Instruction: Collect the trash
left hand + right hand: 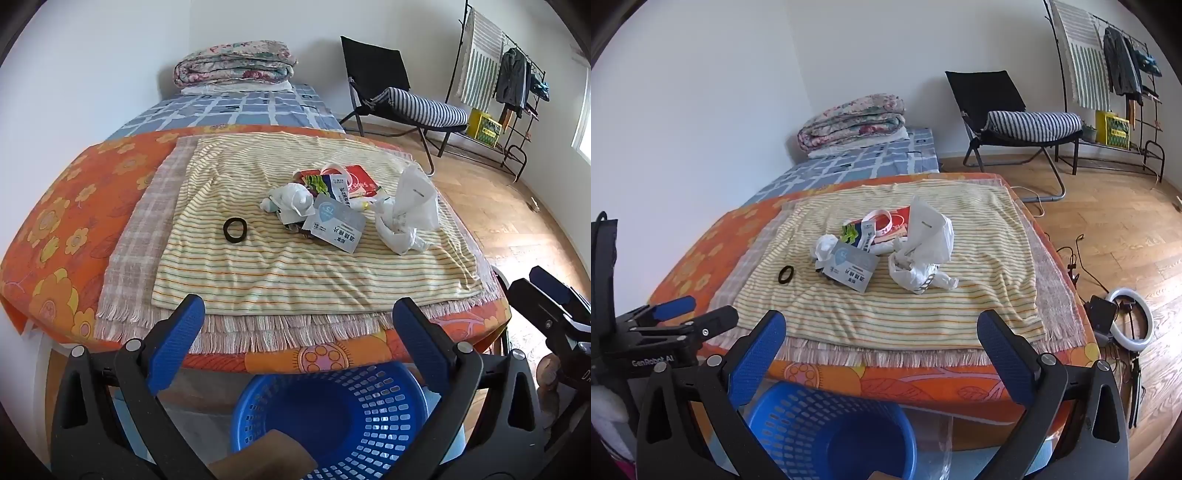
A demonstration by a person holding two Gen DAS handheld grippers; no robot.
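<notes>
Left wrist view: left gripper (297, 314) and right gripper (881, 326) both gape wide; crumpled trash (332, 206) ahead on striped terry towel (258, 266), perforated blue basket (332, 417) below.

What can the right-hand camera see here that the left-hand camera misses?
Only the right wrist view shows the white ring light lying on the wooden floor with dark cables beside the table.

Only the left wrist view shows a brown wooden block in front of the basket, at the picture's bottom edge.

Both show the pile of crumpled white paper and printed wrappers on the yellow striped cloth, the black hair tie left of it, the blue perforated plastic basket below the table edge, and open, empty fingers on each gripper.
</notes>
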